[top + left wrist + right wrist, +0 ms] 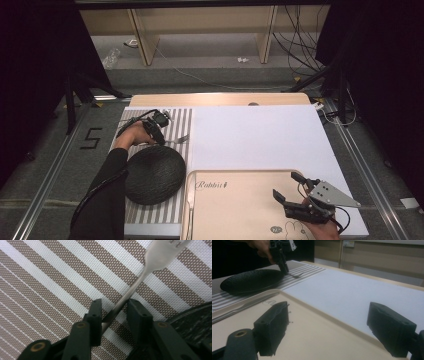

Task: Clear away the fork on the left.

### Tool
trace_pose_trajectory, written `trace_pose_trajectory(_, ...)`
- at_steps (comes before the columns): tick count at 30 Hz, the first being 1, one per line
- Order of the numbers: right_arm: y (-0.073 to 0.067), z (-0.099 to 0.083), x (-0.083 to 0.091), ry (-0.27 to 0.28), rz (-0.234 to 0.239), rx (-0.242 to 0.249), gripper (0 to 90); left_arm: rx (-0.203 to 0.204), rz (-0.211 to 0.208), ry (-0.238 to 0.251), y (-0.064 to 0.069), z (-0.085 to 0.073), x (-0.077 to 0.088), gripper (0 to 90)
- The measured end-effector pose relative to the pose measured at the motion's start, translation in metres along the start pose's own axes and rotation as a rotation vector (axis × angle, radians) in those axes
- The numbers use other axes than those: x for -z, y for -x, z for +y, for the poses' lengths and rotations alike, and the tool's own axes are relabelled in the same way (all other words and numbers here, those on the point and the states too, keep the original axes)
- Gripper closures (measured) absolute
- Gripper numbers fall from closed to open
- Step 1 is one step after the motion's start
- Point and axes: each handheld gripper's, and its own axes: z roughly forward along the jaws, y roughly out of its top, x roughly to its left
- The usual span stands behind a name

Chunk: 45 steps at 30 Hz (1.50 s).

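The left gripper [159,134] is down on the striped placemat [150,210] at the far left of the bench, its jaws straddling the handle of a fork [130,291]. In the left gripper view the handle runs up between the two black jaws at a slant, touching the left one, while a gap remains on the right, so the pads are not yet clamped on it; the jaws are partly closed with the fork between them. The fork lies flat on the placemat just beyond the dark plate [154,174], tines pointing away toward the white sheet [260,135]. Taking it by the handle and not by the head seems sensible, since that leaves the tines free. The right gripper [295,192] hangs over the beige tray [235,210] at the near right with its jaws wide apart and nothing between them (probably waiting its turn). A knife [242,307] rests along the tray's left rim.
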Motion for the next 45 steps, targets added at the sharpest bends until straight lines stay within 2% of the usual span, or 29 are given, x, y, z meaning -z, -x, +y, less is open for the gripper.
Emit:
trace_pose_trajectory(5, 0.0, 0.0, 0.0, -0.001, 0.001, 0.001, 18.5, -0.009, -0.007, 0.005, 0.001, 0.0, 0.0, 70.2)
trace_pose_trajectory(8, 0.0, 0.0, 0.0, -0.004, 0.003, 0.003, 18.6, -0.03, -0.007, -0.002, 0.003, 0.001, 0.0, 74.8)
trace_pose_trajectory(16, 0.0, 0.0, 0.0, -0.002, 0.003, 0.003, 18.7, -0.045, -0.007, -0.019, 0.006, 0.003, 0.0, 82.4)
trace_pose_trajectory(21, 0.0, 0.0, 0.0, 0.0, 0.002, -0.001, 18.8, -0.006, -0.015, -0.011, 0.005, 0.002, 0.001, 83.2)
trace_pose_trajectory(23, 0.0, 0.0, 0.0, -0.001, 0.0, -0.004, 18.8, 0.011, 0.024, -0.005, 0.005, 0.002, 0.002, 83.3)
trace_pose_trajectory(26, 0.001, 0.0, 0.0, -0.001, -0.002, -0.005, 18.8, 0.064, 0.056, 0.015, 0.002, 0.001, 0.007, 83.4)
trace_pose_trajectory(31, 0.001, 0.0, 0.0, -0.001, -0.004, -0.005, 18.8, 0.138, 0.137, 0.062, -0.007, -0.001, 0.027, 83.4)
trace_pose_trajectory(33, 0.0, 0.0, 0.0, -0.001, -0.004, -0.002, 18.8, 0.157, 0.147, 0.085, -0.008, -0.003, 0.035, 83.4)
trace_pose_trajectory(35, 0.0, 0.0, 0.0, 0.002, -0.003, 0.0, 18.8, 0.156, 0.161, 0.104, -0.008, -0.004, 0.044, 83.4)
trace_pose_trajectory(38, 0.001, 0.0, 0.001, 0.001, -0.004, -0.003, 18.8, 0.185, 0.145, 0.151, -0.006, -0.006, 0.055, 83.4)
trace_pose_trajectory(39, 0.001, 0.0, 0.001, -0.001, -0.005, -0.003, 18.8, 0.207, 0.117, 0.167, -0.005, -0.007, 0.057, 83.4)
trace_pose_trajectory(43, 0.0, 0.001, 0.002, 0.004, -0.004, 0.001, 18.8, 0.24, 0.043, 0.232, 0.004, -0.009, 0.067, 83.4)
trace_pose_trajectory(44, 0.0, 0.001, 0.002, 0.006, -0.005, 0.0, 18.8, 0.236, 0.031, 0.245, 0.006, -0.009, 0.068, 83.4)
trace_pose_trajectory(45, 0.0, 0.001, 0.002, 0.004, -0.005, -0.004, 18.8, 0.236, -0.002, 0.27, 0.011, -0.009, 0.071, 83.4)
